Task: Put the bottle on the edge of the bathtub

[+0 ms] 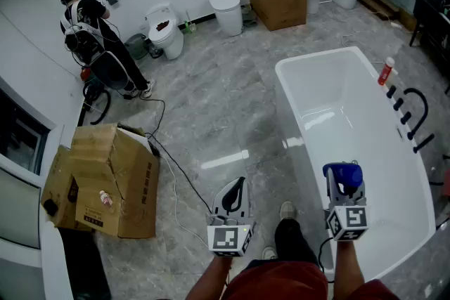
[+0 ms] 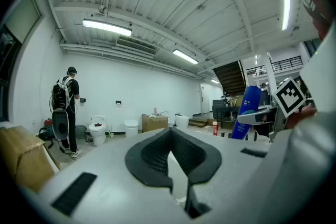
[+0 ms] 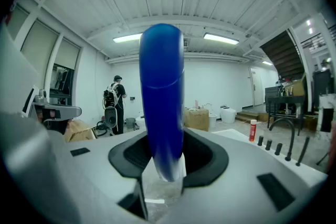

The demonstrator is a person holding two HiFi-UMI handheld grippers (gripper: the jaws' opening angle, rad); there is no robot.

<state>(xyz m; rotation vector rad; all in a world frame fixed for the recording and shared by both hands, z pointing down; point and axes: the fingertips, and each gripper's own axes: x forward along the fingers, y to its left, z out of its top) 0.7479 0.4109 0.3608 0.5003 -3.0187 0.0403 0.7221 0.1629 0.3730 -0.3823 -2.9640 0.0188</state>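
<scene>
My right gripper (image 1: 343, 187) is shut on a tall blue bottle (image 1: 342, 175), which stands upright over the near end of the white bathtub (image 1: 307, 151). In the right gripper view the blue bottle (image 3: 161, 97) rises between the black pads (image 3: 202, 157) and hides much of the room ahead. My left gripper (image 1: 237, 186) hangs over the grey floor left of the tub, jaws together with nothing in them. In the left gripper view the pads (image 2: 152, 157) meet in a narrow V, and the blue bottle (image 2: 247, 112) shows at the right.
A small red and white bottle (image 1: 385, 71) and a black faucet (image 1: 416, 116) sit on the tub's far rim. A torn cardboard box (image 1: 105, 179) lies at the left, with a cable across the floor. A person (image 1: 95, 35), toilets (image 1: 165, 28) and a box (image 1: 275, 0) line the back wall.
</scene>
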